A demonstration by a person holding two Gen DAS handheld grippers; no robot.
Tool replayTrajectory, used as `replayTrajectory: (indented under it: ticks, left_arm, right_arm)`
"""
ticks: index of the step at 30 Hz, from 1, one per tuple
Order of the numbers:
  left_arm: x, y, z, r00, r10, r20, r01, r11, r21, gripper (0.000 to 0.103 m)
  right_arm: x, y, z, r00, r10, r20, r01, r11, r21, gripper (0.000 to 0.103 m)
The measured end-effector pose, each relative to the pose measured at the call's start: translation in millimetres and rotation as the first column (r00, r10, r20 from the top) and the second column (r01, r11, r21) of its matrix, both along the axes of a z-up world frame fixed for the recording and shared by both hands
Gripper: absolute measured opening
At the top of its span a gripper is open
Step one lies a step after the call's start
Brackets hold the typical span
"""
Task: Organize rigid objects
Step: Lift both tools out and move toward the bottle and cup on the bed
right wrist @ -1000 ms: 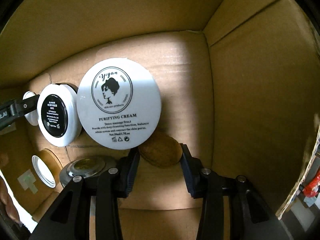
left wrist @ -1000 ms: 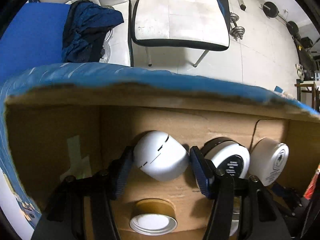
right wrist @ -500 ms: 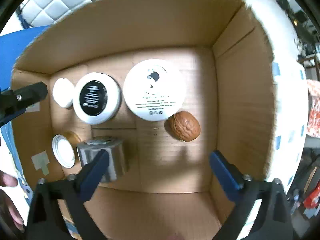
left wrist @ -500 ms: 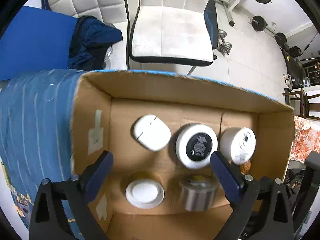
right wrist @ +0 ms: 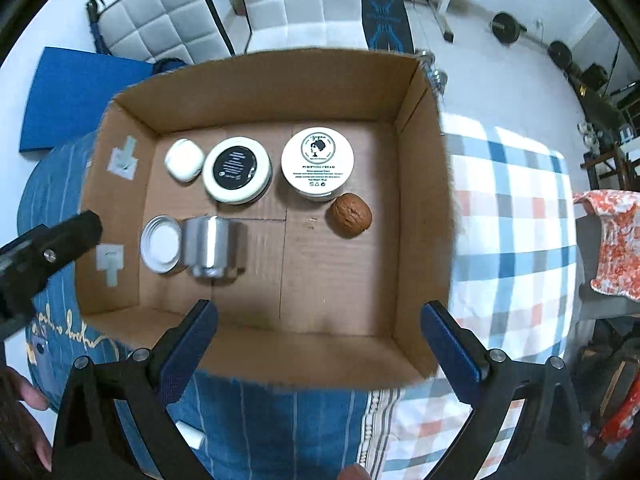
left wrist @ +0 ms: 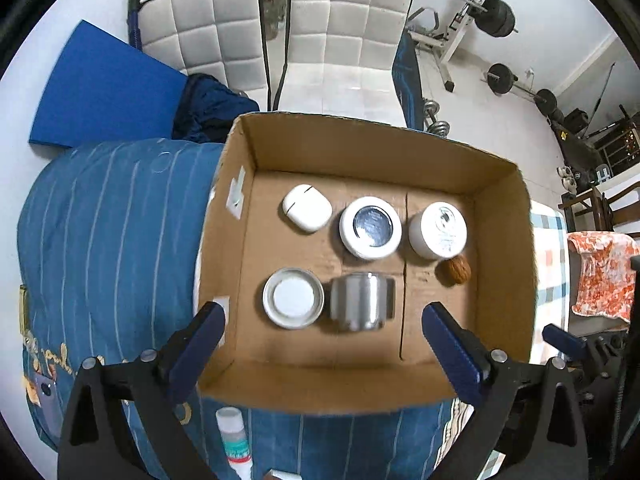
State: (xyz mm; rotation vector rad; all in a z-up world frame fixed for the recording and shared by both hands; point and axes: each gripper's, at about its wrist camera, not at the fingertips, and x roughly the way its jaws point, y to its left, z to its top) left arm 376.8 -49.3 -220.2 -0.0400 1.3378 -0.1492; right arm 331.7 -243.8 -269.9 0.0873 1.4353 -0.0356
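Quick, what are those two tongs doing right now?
Left tongs: open, holding nothing, above the box.
Right tongs: open, holding nothing.

A box (left wrist: 502, 264) is sitting on a bed (left wrist: 104, 240). In it, a back row is running left to right: case (left wrist: 307, 208), jar (left wrist: 370, 227), cream tub (left wrist: 438, 230). A walnut (left wrist: 454, 271) is lying just before the tub. In front, a lid (left wrist: 293, 303) is lying left of a tin (left wrist: 361, 306), touching. Two chairs (left wrist: 344, 40) are standing behind the box.
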Motion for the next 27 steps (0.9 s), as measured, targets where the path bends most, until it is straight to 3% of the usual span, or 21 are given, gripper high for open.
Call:
replayTrajectory:
  ticks: [12, 18, 23, 27]
  left_arm:
    - [-65, 20, 49, 0.989, -0.044, 0.144, 0.042, 0.999, 0.014, 0.101]
    - [-90, 34, 67, 0.985, -0.043, 0.168, 0.047, 0.999, -0.018, 0.101]
    - [-111, 54, 66, 0.987, -0.021, 0.161, 0.026, 0.999, -0.029, 0.101]
    - [-142, 82, 41, 0.993, 0.016, 0.113, -0.018, 1.0, 0.015, 0.101]
  right_arm:
    - [-61, 9, 58, 0.989, -0.04, 0.14, 0.044, 0.999, -0.029, 0.103]
    - [-82, 15, 76, 0.984, -0.063, 0.165, 0.064, 0.998, -0.005, 0.103]
    - [-99, 28, 65, 0.99, -0.032, 0.134, 0.032, 0.999, 0.003, 0.103]
    - [-126, 63, 22, 0.996, 0.085, 0.03, -0.086, 0.996, 0.034, 0.103]
